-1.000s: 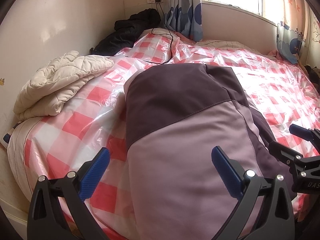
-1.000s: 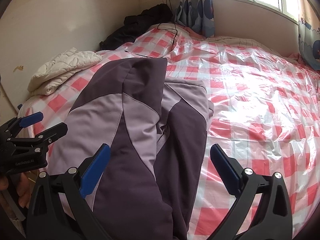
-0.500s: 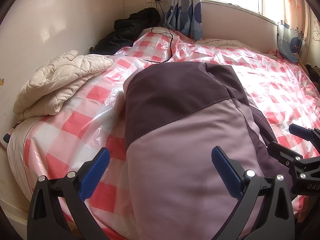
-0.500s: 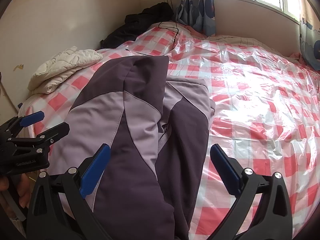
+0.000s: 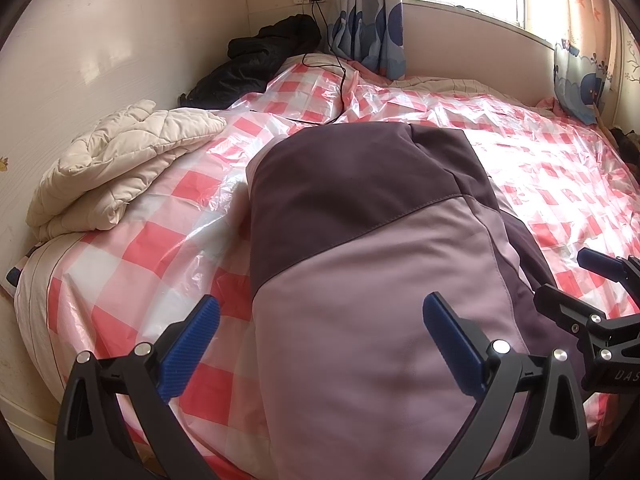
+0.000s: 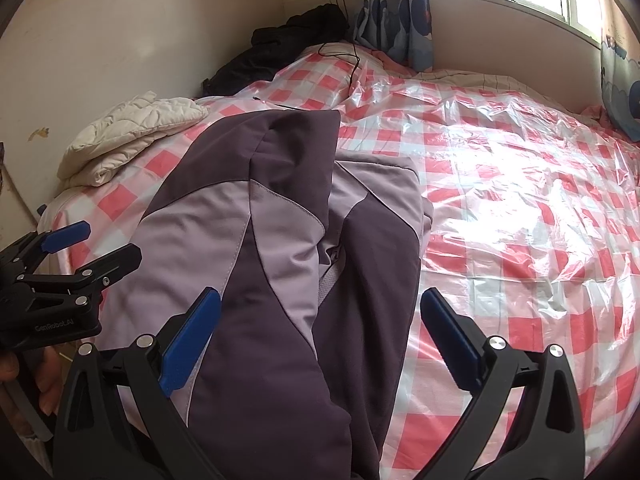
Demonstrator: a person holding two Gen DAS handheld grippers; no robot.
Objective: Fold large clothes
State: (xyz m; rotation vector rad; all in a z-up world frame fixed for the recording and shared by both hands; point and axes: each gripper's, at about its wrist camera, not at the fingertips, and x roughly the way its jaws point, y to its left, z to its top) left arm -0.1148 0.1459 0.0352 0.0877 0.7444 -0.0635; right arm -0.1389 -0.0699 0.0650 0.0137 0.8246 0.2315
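Note:
A large jacket (image 5: 360,248) in dark purple and pale lilac lies folded lengthwise on the bed, running from the near edge toward the pillows; the right wrist view shows both halves of the jacket (image 6: 288,240) side by side. My left gripper (image 5: 320,344) hovers open over its near left part, nothing between the blue pads. My right gripper (image 6: 320,340) stands open above the jacket's near right edge. Each gripper shows in the other's view: the right gripper (image 5: 592,292) at the right, the left gripper (image 6: 80,256) at the left, held by a hand (image 6: 44,384).
The bed carries a shiny red-and-white checked plastic sheet (image 6: 520,220). A folded cream quilt (image 5: 116,168) lies at the left edge by the wall. A black garment (image 5: 256,64) and a charger cable (image 5: 340,80) sit at the head. Curtains (image 5: 368,12) hang under the window.
Both grippers have eased slightly nearer and higher over the jacket; they stay open. The jacket has not moved.

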